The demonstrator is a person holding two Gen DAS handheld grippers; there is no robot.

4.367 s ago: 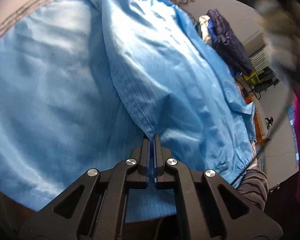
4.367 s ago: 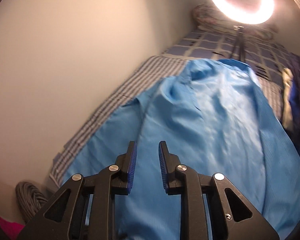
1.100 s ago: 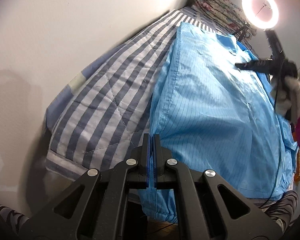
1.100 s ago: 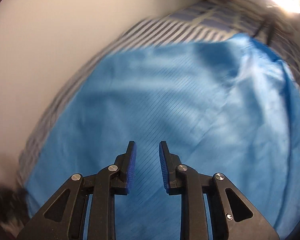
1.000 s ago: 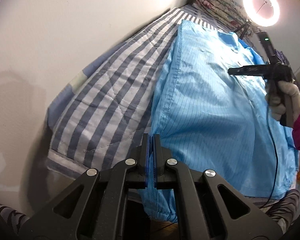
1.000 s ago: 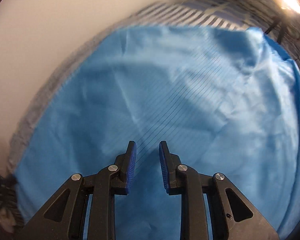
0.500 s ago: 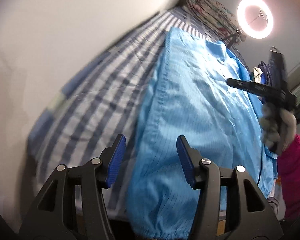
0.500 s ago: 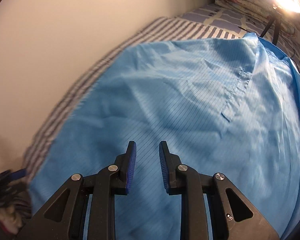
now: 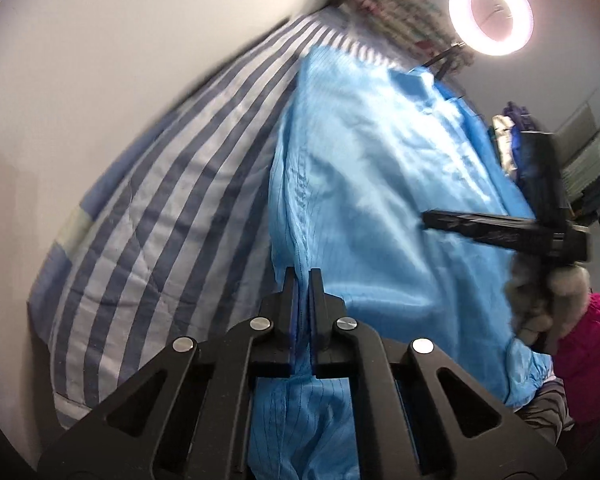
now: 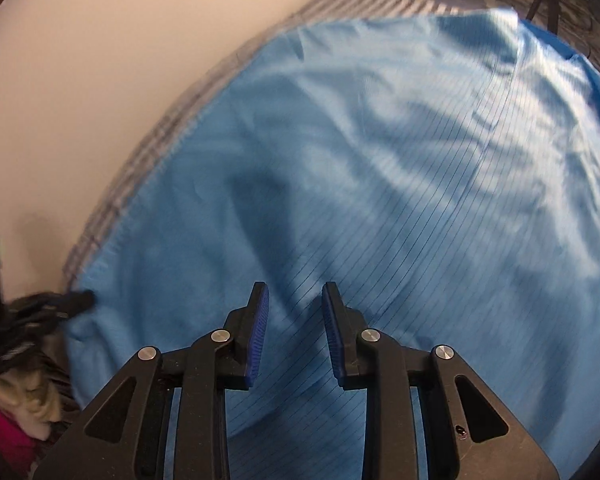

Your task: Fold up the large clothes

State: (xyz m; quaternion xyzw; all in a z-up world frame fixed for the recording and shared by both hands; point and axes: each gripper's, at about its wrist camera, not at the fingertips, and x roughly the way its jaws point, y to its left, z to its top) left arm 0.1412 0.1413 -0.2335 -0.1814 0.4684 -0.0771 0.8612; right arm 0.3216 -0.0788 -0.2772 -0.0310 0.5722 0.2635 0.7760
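Pinching blue garment point(image 9: 380, 208) — left gripper point(image 9: 303, 280)

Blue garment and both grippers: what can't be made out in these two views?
- Left gripper: jaws nearly shut at the blue garment edge; whether cloth is pinched is unclear, the fingers hide it.
- Garment hem: left view, covered by the gripper body; right view, cut off by the frame.
- Far end of the striped quilt: motion-blurred.
- Right gripper: open; contact with cloth indeterminable.
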